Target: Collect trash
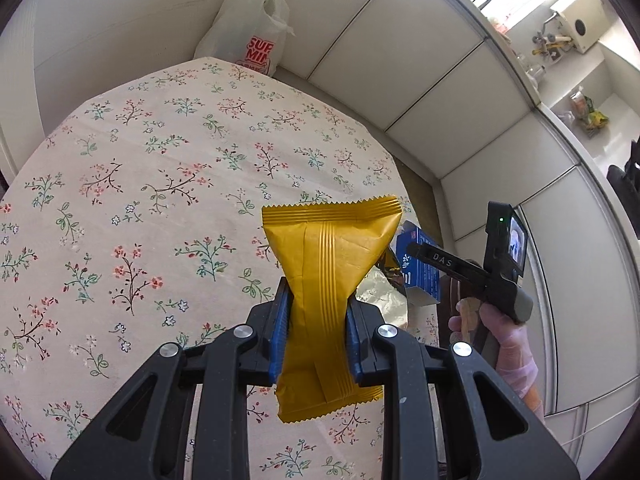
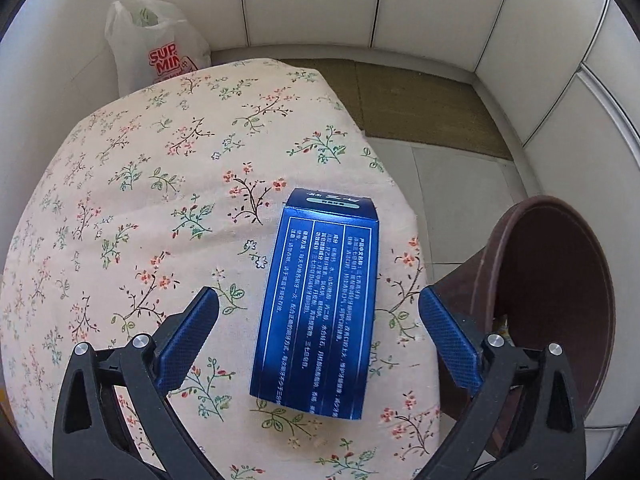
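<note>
My left gripper [image 1: 318, 300] is shut on a yellow snack wrapper [image 1: 332, 264] and holds it above the floral tablecloth [image 1: 140, 200]. Behind the wrapper lie a silver foil wrapper [image 1: 384, 300] and a blue box [image 1: 420, 264]. My right gripper [image 2: 320, 300] is open, its jaws standing on either side of the blue box [image 2: 320, 304], which lies flat near the table's right edge. The right gripper's body also shows in the left wrist view [image 1: 496, 264], held by a gloved hand.
A white plastic bag [image 1: 252, 28] with red print stands behind the table's far edge; it also shows in the right wrist view [image 2: 156, 40]. A brown round bin [image 2: 556, 300] stands on the floor to the right of the table. White panel walls surround the area.
</note>
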{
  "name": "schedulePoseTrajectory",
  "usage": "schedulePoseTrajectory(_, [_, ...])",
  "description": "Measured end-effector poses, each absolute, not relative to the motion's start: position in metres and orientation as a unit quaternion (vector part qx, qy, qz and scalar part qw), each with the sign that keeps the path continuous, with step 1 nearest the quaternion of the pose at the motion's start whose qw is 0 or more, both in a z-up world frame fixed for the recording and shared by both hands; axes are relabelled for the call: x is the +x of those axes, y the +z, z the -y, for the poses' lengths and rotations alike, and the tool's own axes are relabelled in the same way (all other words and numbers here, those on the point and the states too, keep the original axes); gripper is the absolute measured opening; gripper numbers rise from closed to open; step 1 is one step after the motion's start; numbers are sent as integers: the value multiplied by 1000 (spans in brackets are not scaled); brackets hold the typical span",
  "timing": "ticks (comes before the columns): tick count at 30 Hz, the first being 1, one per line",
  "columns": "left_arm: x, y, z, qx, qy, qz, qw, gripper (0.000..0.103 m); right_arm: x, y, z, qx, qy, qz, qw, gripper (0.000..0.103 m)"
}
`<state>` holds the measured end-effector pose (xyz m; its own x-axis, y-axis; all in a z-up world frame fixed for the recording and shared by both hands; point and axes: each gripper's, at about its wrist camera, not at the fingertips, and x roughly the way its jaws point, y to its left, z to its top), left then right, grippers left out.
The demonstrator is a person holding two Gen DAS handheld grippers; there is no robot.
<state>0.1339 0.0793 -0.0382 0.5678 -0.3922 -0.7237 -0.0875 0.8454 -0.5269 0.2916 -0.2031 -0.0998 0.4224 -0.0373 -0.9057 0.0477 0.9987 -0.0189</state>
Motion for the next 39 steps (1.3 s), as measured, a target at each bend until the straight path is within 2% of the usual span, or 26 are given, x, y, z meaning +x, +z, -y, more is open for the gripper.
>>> schedulePoseTrajectory(1, [134, -39, -80, -263, -90, -457, 845, 24, 292, -101, 204, 16, -17, -538, 843, 90])
schedulePoseTrajectory(3, [134, -39, -79, -262, -92, -458, 844, 24, 294, -104, 204, 32, -1, -548, 836, 69])
schedulePoseTrajectory(5, [133, -39, -77, -261, -93, -459, 844, 24, 293, -107, 205, 42, 12, -558, 829, 56])
schedulePoseTrajectory(6, [133, -39, -76, -260, -93, -459, 844, 24, 292, -108, 205, 46, 18, -561, 827, 54])
schedulePoseTrajectory(17, [134, -39, -75, -259, -91, -456, 847, 24, 279, -73, 204, 61, 35, -511, 857, 52])
schedulePoseTrajectory(24, [133, -33, -68, -257, -101, -450, 849, 24, 260, -12, 221, 70, 21, -433, 898, 53])
schedulePoseTrajectory(32, [133, -26, -45, -247, -123, -442, 854, 24, 217, 60, 283, 75, -51, -318, 944, 53])
schedulePoseTrajectory(39, [132, -23, -7, -223, -152, -443, 855, 24, 183, 74, 345, 57, -156, -252, 953, 53])
